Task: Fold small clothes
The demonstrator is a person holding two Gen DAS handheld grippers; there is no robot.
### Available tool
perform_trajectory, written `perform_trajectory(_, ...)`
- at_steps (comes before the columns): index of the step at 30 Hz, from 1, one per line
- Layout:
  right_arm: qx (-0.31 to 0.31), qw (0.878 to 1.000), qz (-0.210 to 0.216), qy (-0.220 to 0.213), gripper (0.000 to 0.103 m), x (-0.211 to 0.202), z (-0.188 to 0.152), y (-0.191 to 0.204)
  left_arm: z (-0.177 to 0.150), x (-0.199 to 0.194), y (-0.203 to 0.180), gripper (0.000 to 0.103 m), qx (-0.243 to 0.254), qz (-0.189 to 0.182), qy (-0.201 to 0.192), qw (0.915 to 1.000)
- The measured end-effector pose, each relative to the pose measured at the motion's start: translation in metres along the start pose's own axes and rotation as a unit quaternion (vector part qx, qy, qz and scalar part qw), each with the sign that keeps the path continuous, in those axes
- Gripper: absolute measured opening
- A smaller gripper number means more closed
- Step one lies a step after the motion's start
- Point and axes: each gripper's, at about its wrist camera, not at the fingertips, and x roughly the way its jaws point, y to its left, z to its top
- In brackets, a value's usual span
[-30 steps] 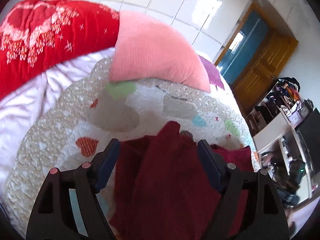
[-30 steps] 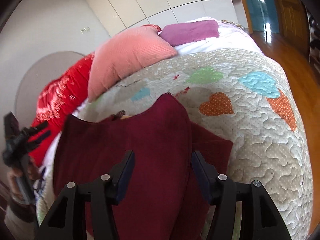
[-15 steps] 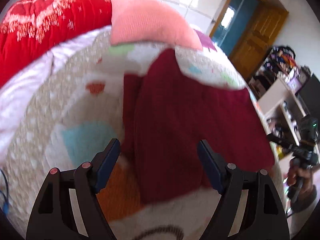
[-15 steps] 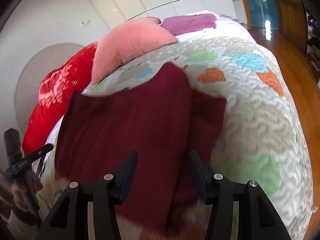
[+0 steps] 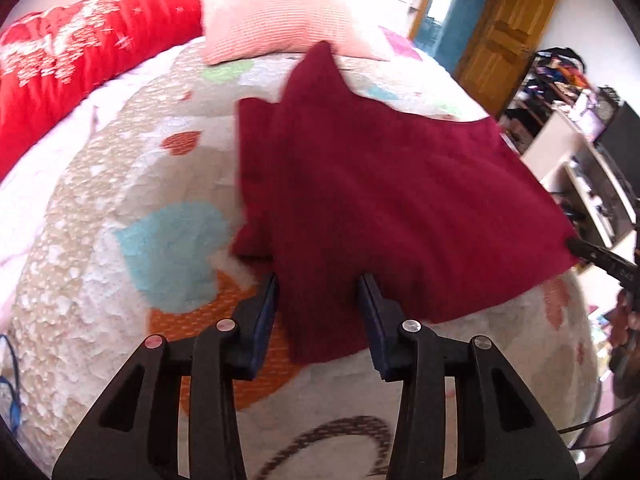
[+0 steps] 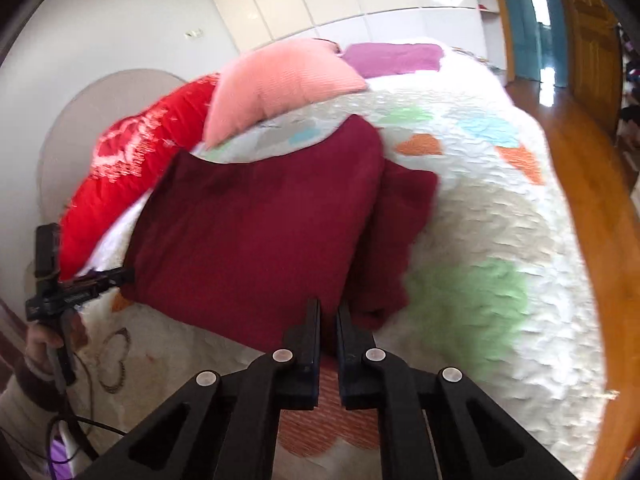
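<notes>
A dark red knit garment (image 5: 380, 184) lies spread on the quilted bedspread (image 5: 100, 184). In the left wrist view my left gripper (image 5: 318, 280) straddles its near edge. The jaws are closing, the cloth lies between them, and a wide gap remains. My right gripper (image 6: 328, 308) is shut on the near hem of the garment (image 6: 260, 220), with a sliver of red cloth between the pads. Each view shows the other gripper at the garment's far corner: the right gripper (image 5: 592, 254), and the left gripper (image 6: 100, 280) held by a hand (image 6: 44, 340).
A pink pillow (image 5: 276, 20) and a red quilt (image 5: 80, 52) lie at the head of the bed, with a purple cloth (image 6: 392, 58) beyond. Wooden floor (image 6: 592, 200) runs along the bed's right side. Cluttered shelves (image 5: 580, 160) stand past it.
Both grippers have drawn back to the garment's near edge. The left jaws have narrowed around the cloth. The right jaws have gone from open to shut on the hem.
</notes>
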Motion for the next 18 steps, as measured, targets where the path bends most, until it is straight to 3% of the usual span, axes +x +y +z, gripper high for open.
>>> perform_trajectory(3, -0.006, 0.998, -0.037, 0.044, 0.005, 0.029, -0.012, -0.004, -0.004, 0.011, 0.011, 0.04, -0.023, -0.001, 0.014, 0.9996)
perform_trajectory(9, -0.017, 0.998, -0.057, 0.029, 0.006, 0.013, -0.001, 0.006, -0.007, 0.003, 0.009, 0.04, -0.008, 0.008, -0.002, 0.9999)
perform_trajectory(11, -0.038, 0.994, -0.094, 0.028, 0.001, 0.007, 0.005, 0.01, -0.008, 0.003, 0.014, 0.04, -0.02, 0.0, -0.004, 0.9998)
perform_trajectory(13, -0.047, 0.986, -0.161, 0.015, 0.001, 0.003, 0.007, 0.005, -0.009, 0.002, 0.016, 0.04, -0.029, -0.008, -0.006, 0.9995)
perform_trajectory(14, -0.035, 0.988, -0.151, 0.015, 0.001, 0.0, 0.01, -0.002, -0.009, 0.001, 0.017, 0.04, -0.032, -0.012, -0.009, 0.9994)
perform_trajectory(16, 0.014, 0.997, -0.07, -0.027, 0.003, -0.02, 0.017, -0.005, -0.01, -0.002, 0.014, 0.04, -0.036, -0.011, -0.017, 0.9991)
perform_trajectory(18, -0.013, 0.999, -0.028, -0.04, 0.004, -0.023, 0.029, 0.018, -0.011, -0.002, 0.011, 0.04, -0.039, -0.001, -0.019, 0.999)
